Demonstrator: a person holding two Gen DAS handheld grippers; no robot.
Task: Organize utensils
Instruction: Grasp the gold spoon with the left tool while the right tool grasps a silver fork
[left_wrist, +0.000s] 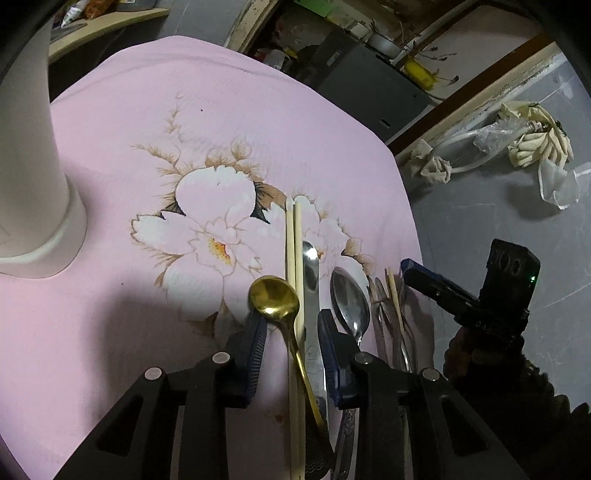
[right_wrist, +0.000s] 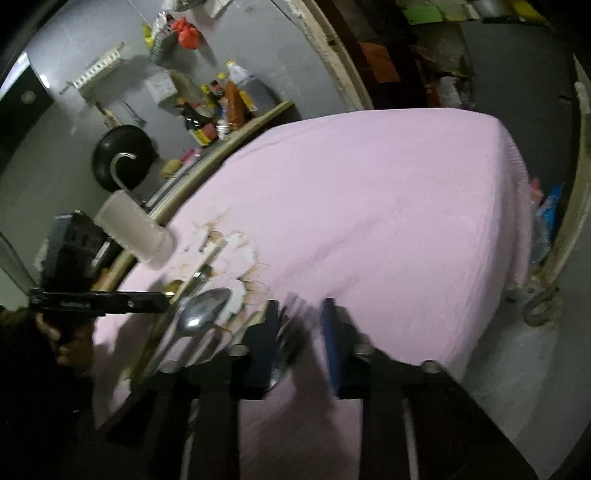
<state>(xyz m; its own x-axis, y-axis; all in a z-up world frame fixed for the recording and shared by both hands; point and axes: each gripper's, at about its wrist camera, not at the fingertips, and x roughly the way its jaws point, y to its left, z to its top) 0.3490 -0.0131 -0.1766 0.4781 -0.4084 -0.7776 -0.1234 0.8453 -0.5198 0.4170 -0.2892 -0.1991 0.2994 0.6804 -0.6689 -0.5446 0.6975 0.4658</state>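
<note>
**Spoons and sticks lie in a row on the pink cloth**

There is not much to read. The left gripper has white letters on its side in the right wrist view, but they are too blurry to read. The right gripper has tiny letters on its body in the left wrist view, and they are too small to read. The knife has a stamp on it that I cannot read.

The left wrist view is sharp. At 6 o'clock the left gripper's fingers are a little apart. The gold spoon, the chopsticks and the knife lie between them. Pink cloth shows between the left finger and the chopsticks. A silver spoon lies just beside the knife. A tall white cup stands at 9 o'clock.

The right wrist view is blurry. A shiny thing sits between the right gripper's fingers at 6 o'clock, and I cannot tell if they squeeze it. Only this view shows a black pan at 10 o'clock, bottles at 11 o'clock, and a hand holding the left gripper at 8 o'clock.
</note>
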